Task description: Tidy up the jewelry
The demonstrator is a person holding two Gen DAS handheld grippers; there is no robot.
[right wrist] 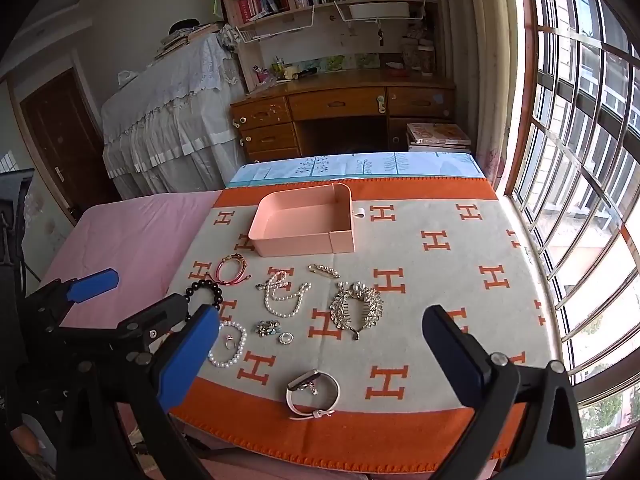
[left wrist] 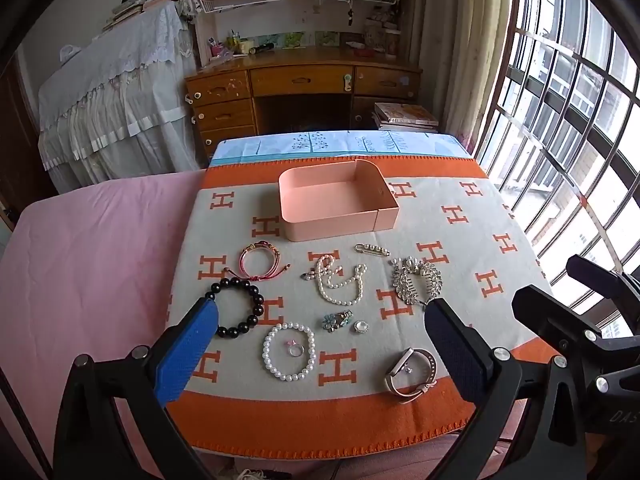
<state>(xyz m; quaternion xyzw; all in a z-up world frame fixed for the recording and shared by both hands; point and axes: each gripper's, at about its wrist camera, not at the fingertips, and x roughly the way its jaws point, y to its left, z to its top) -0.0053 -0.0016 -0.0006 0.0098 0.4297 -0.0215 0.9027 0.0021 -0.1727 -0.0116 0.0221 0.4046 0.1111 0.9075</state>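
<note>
An empty pink tray (left wrist: 384, 204) (right wrist: 344, 216) sits at the far middle of the orange H-pattern blanket (left wrist: 460, 280). In front of it lie a black bead bracelet (left wrist: 256, 300), red cord bracelet (left wrist: 260, 264), pearl necklace (left wrist: 340, 284), pearl pin (left wrist: 372, 249), crystal hair comb (left wrist: 418, 280) (right wrist: 358, 306), pearl bracelet (left wrist: 289, 350) around a ring (left wrist: 296, 349), small brooches (left wrist: 338, 320) and a pink watch (left wrist: 410, 372) (right wrist: 314, 394). My left gripper (left wrist: 322, 312) is open above the near jewelry. My right gripper (right wrist: 320, 324) is open, to the right of the left one (right wrist: 132, 288).
A pink sheet (left wrist: 100, 264) covers the bed to the left. A barred window (right wrist: 580, 160) runs along the right edge. A wooden desk (left wrist: 304, 80) and bookshelves stand beyond the blanket, and a lace-covered piece of furniture (left wrist: 120, 92) stands at the far left.
</note>
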